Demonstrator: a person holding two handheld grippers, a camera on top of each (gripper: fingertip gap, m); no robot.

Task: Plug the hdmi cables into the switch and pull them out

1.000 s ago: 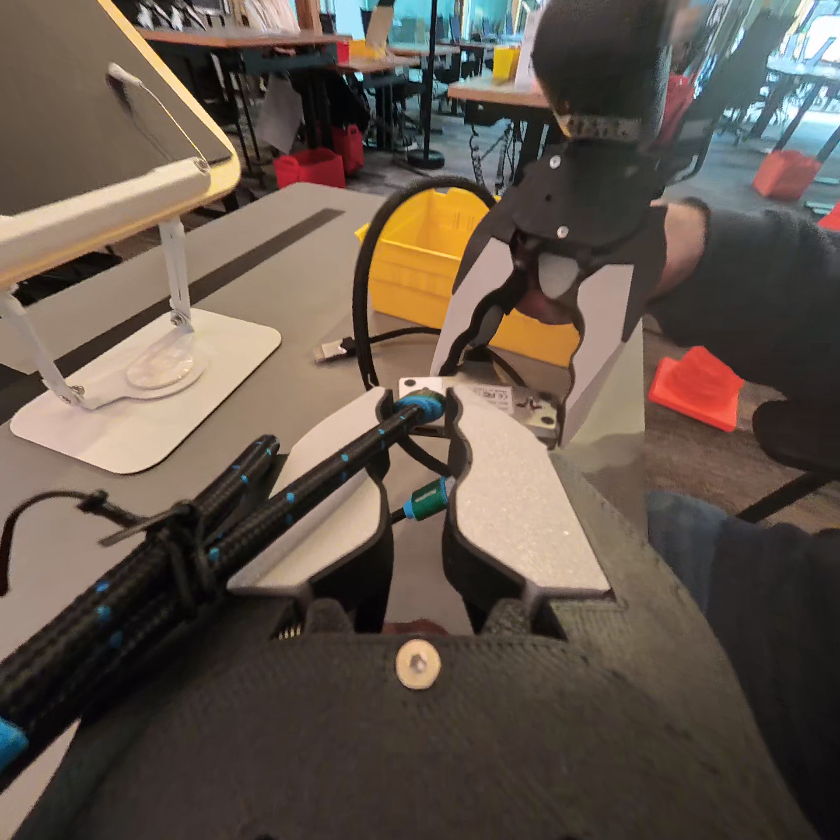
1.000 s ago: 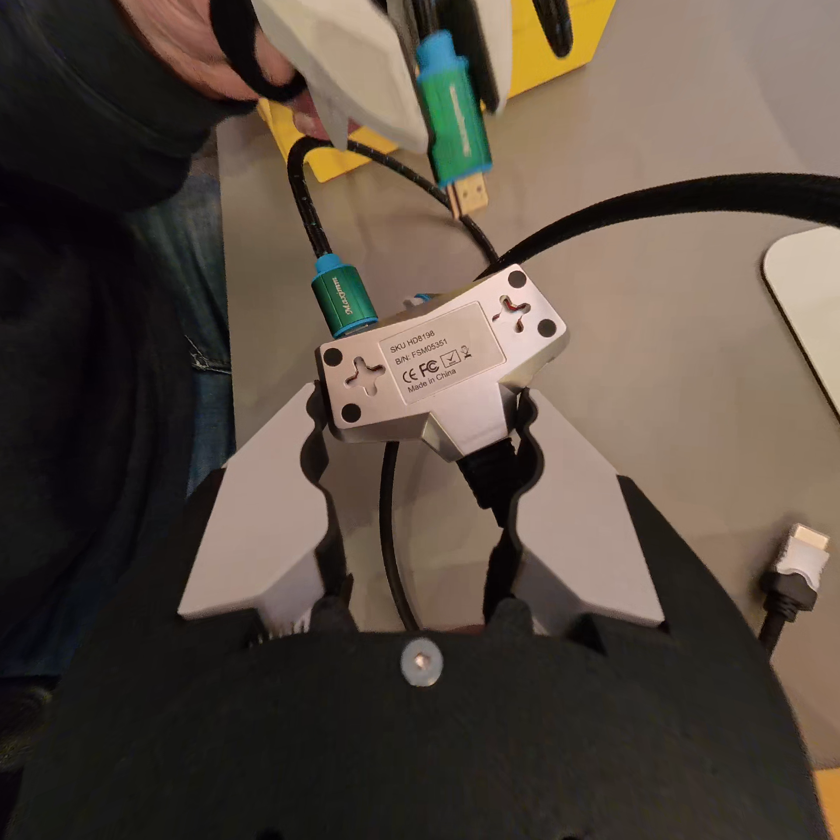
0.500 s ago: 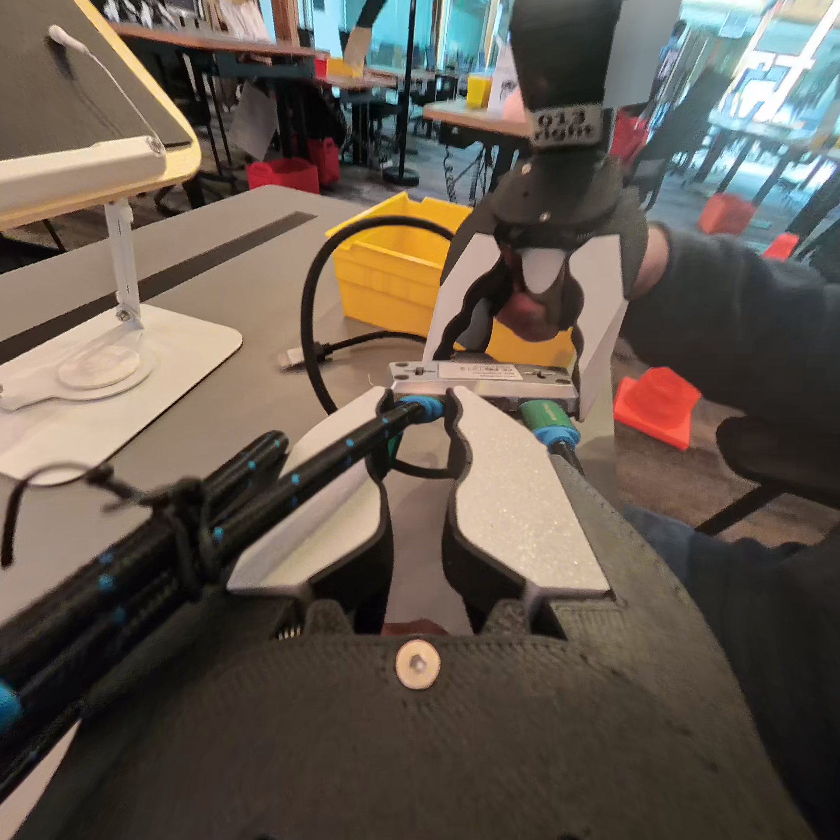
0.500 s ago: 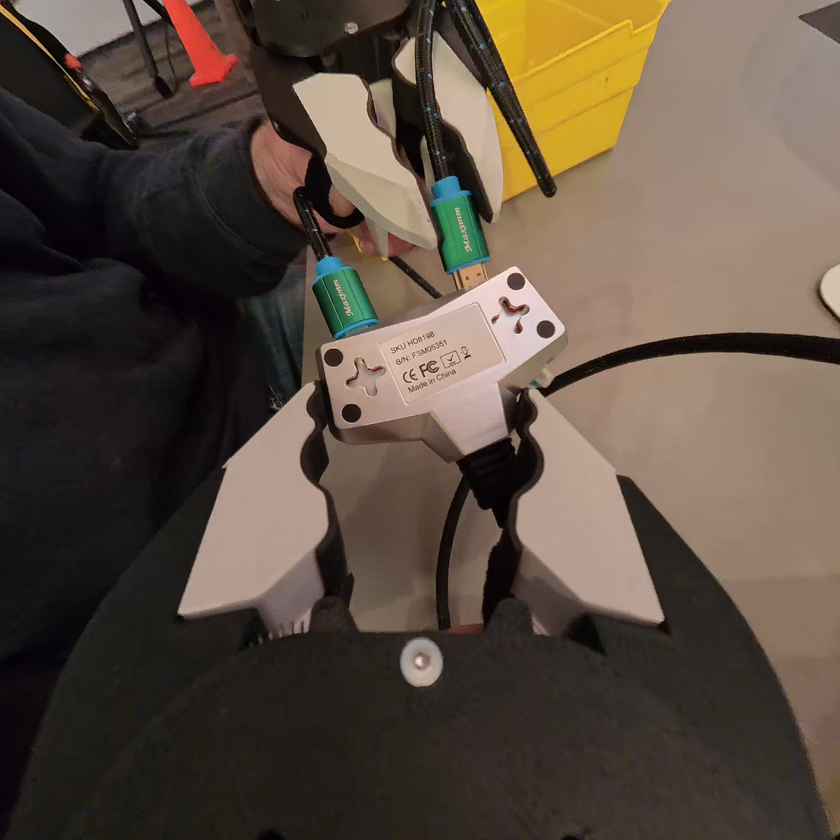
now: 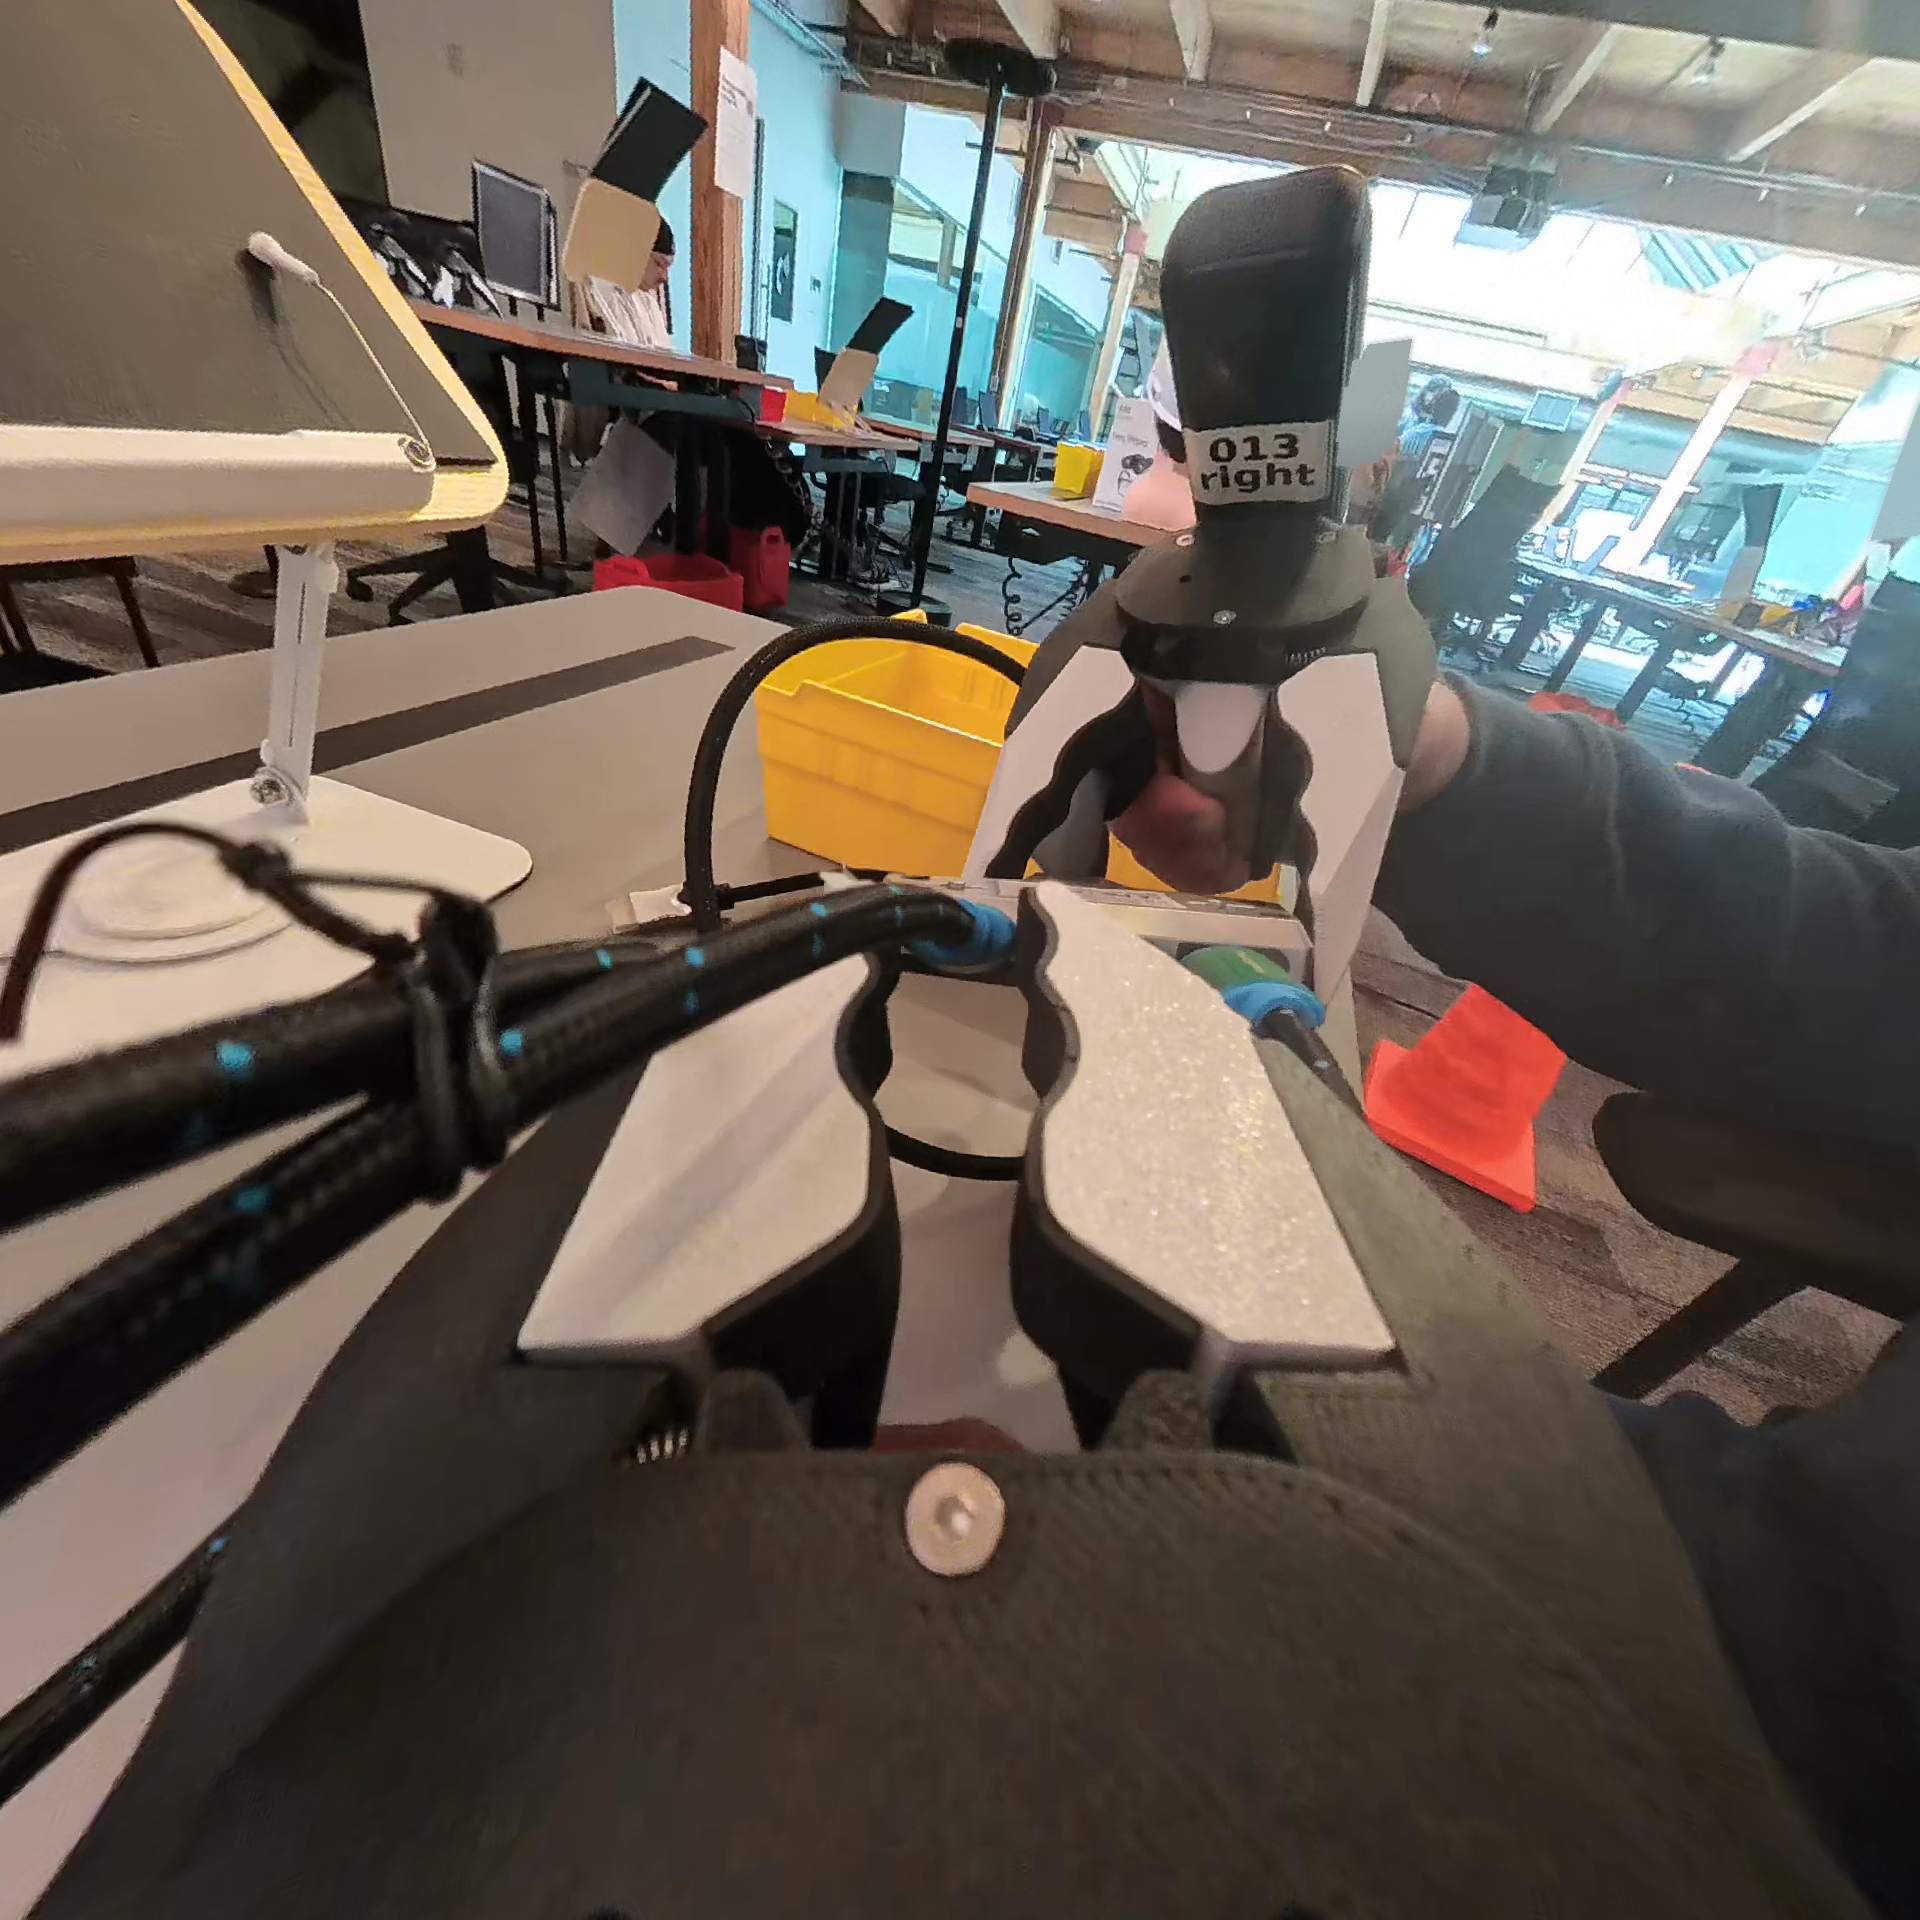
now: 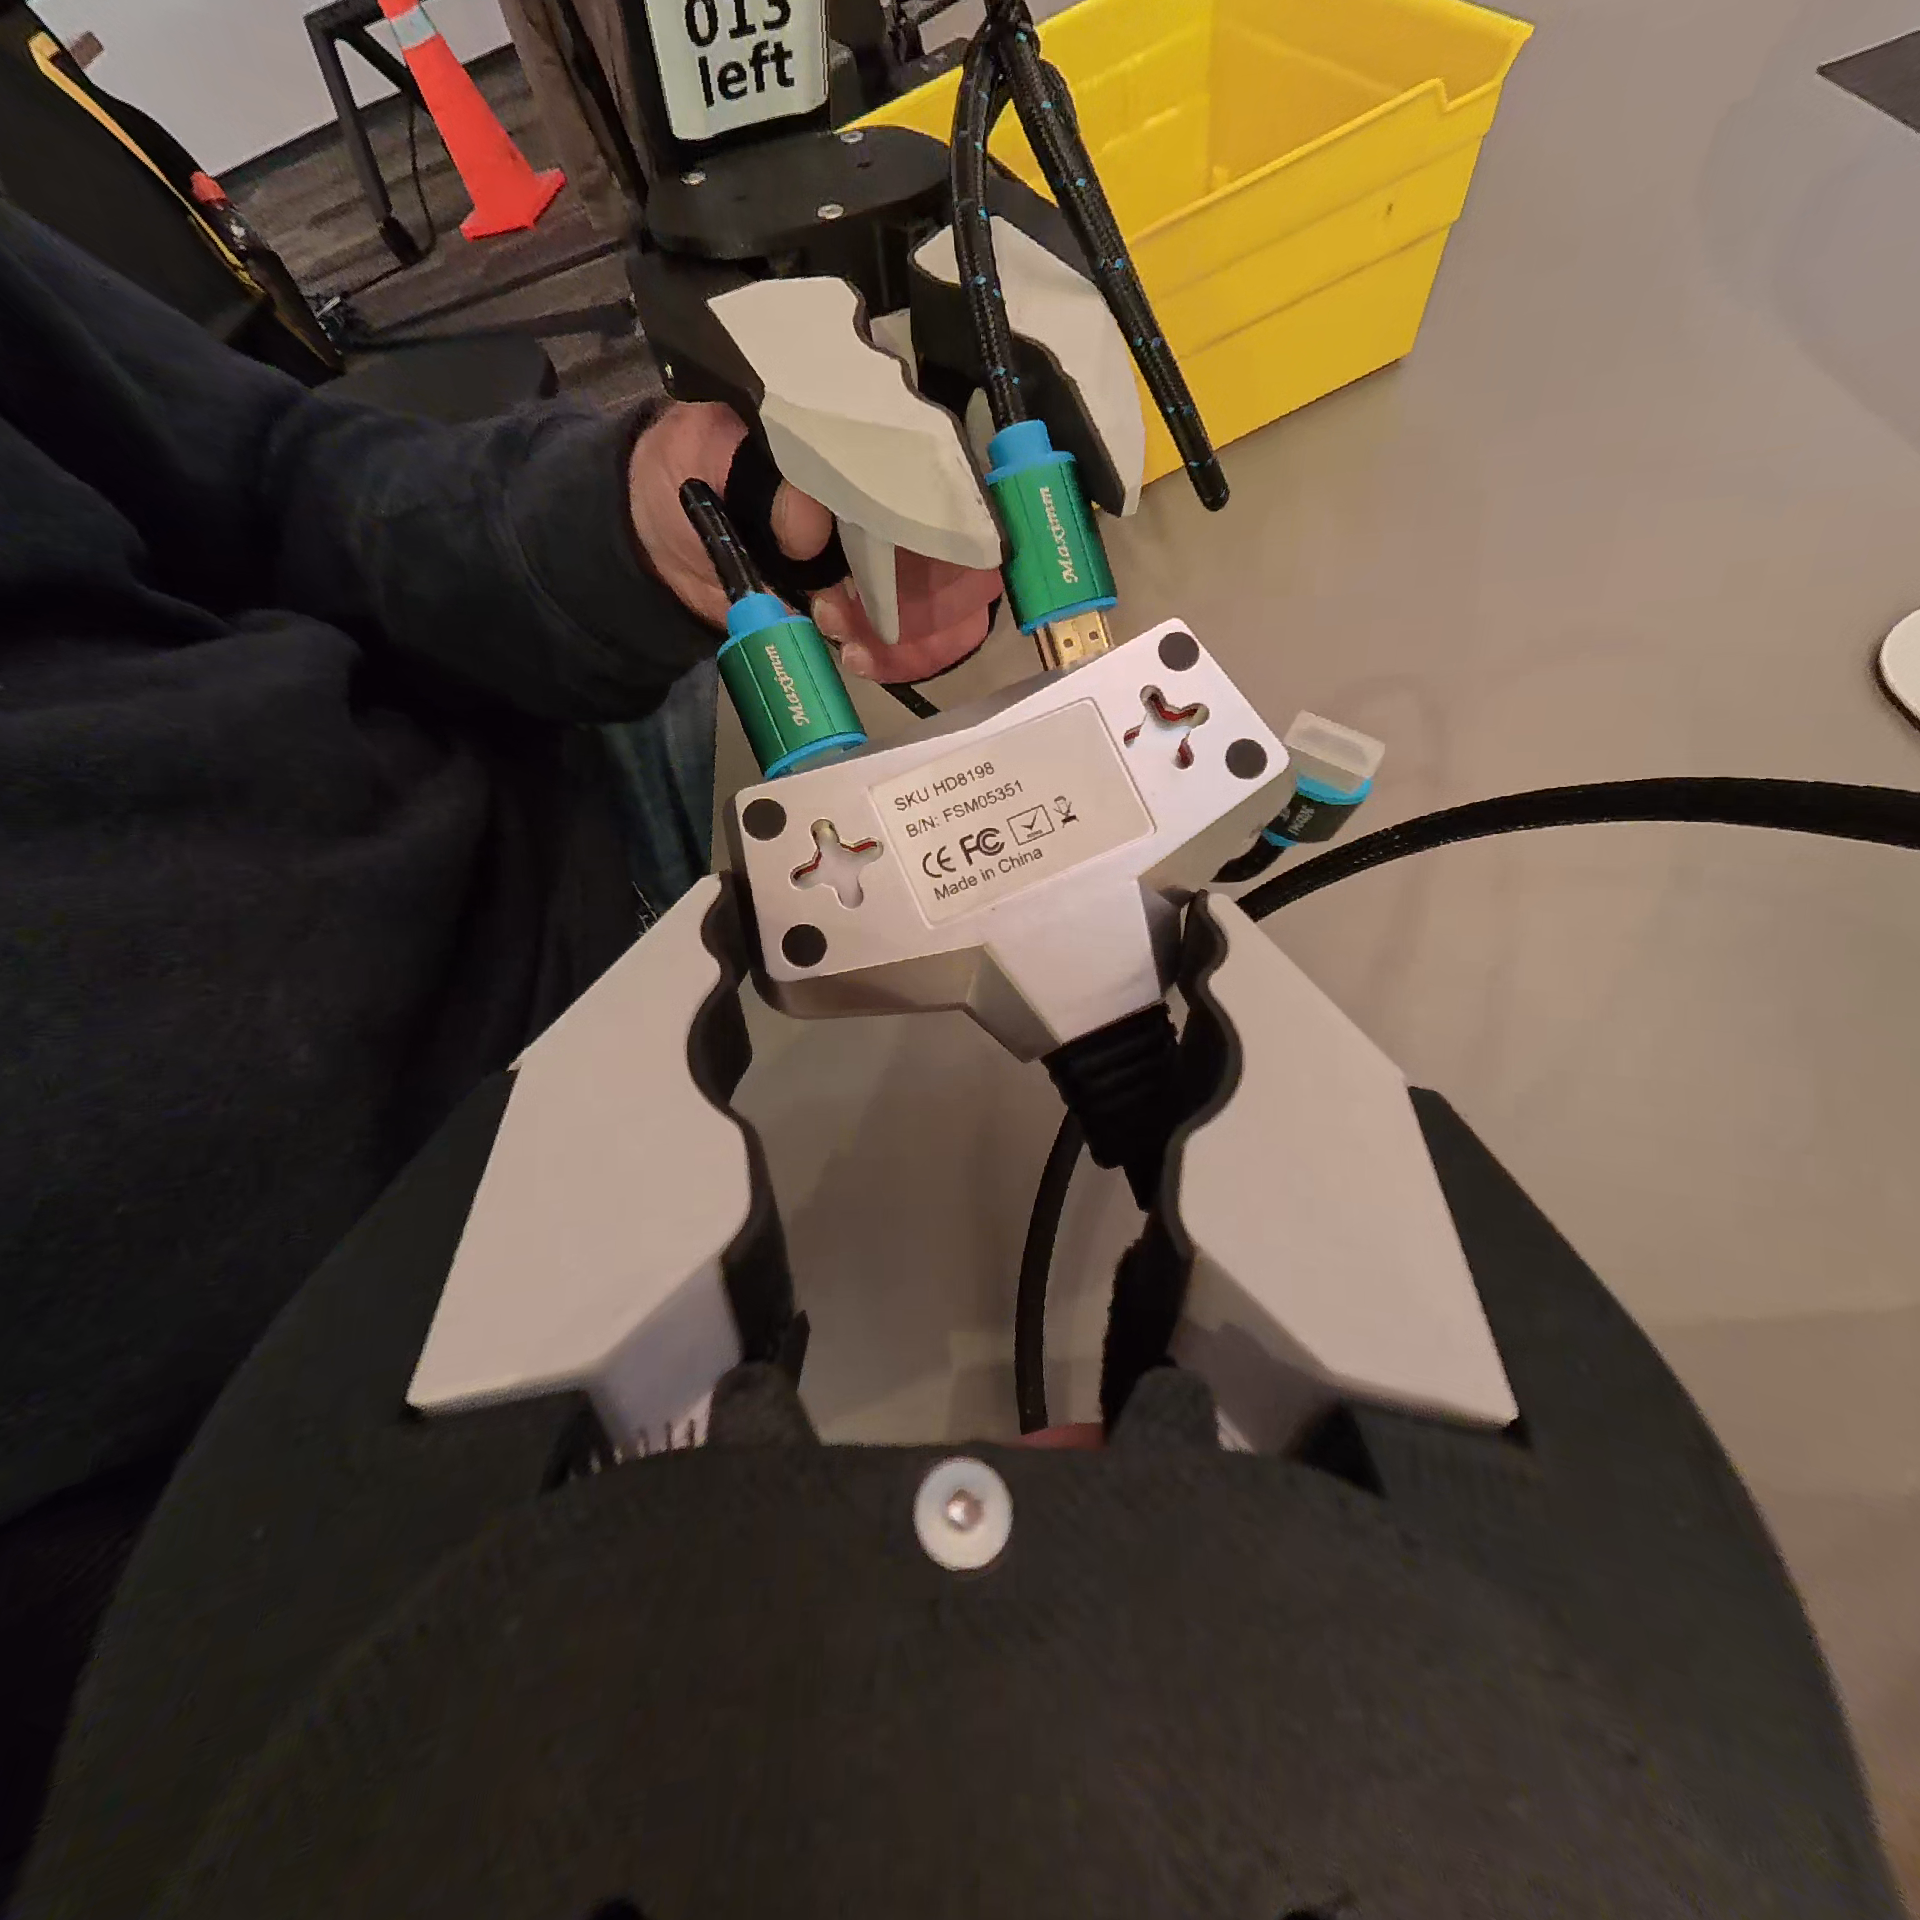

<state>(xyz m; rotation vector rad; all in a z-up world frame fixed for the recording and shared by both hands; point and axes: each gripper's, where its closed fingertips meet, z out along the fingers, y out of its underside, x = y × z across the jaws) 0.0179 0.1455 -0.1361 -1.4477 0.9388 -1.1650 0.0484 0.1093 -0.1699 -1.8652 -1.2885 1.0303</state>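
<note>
My right gripper [image 6: 961, 935] is shut on the silver HDMI switch [image 6: 987, 821] and holds it label side up above the grey table [image 6: 1558, 1039]. One green HDMI plug [image 6: 795, 707] sits in the switch's left port. My left gripper [image 6: 966, 447] is shut on a second green plug [image 6: 1049, 551]. That plug's gold tip touches the switch's far edge at the right port. In the left wrist view, my left gripper [image 5: 951, 945] holds the blue collar of that plug [image 5: 977, 935]. There the switch [image 5: 1143, 920] and my right gripper [image 5: 1153, 894] are just ahead.
A yellow bin [image 6: 1299, 208] stands beyond the switch. A capped plug [image 6: 1325, 769] and a black cable [image 6: 1558, 821] lie to its right. A white tablet stand [image 5: 312, 831] is at the left. An orange cone [image 5: 1455, 1101] sits on the floor past the table edge. Dark sleeves flank both grippers. The tips of one gripper are about 7 cm away from the tips of the other.
My left gripper has carried the second green plug down from above the switch to its right port. My right gripper has kept its hold on the switch.
</note>
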